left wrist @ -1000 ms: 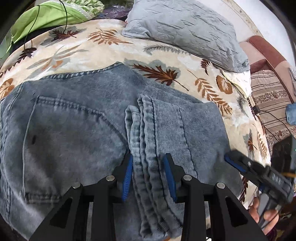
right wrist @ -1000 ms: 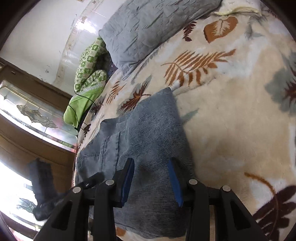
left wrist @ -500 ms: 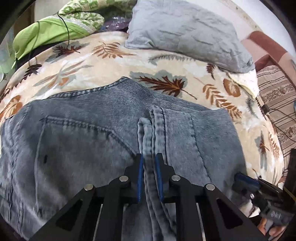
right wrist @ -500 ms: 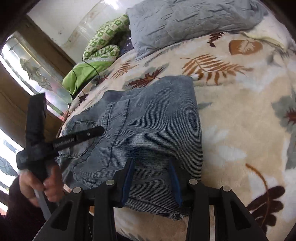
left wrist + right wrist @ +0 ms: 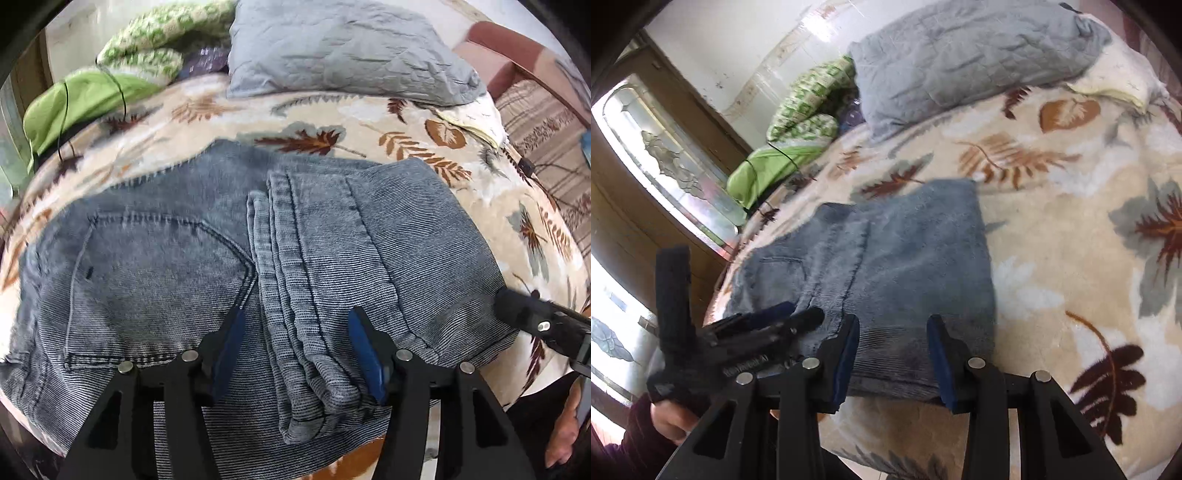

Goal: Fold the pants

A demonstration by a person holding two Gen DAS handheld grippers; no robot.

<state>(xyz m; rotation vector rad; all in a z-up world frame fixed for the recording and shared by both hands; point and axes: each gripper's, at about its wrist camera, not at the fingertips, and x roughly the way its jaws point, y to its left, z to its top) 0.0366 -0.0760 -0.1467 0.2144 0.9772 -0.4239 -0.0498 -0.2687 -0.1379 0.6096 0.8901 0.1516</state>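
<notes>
Black hand-held gripper [image 5: 295,354] with 2 blue-padded fingers [image 5: 364,354], silver screws; dark maroon sleeve [image 5: 624,450].

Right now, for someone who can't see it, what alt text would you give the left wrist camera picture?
Folded blue jeans lie on a leaf-patterned blanket, with the left gripper over their near edge, its blue-padded jaws opening on either side of the stacked leg hems without pressing them. A grey pillow lies beyond, and the right gripper enters from the right edge.
</notes>
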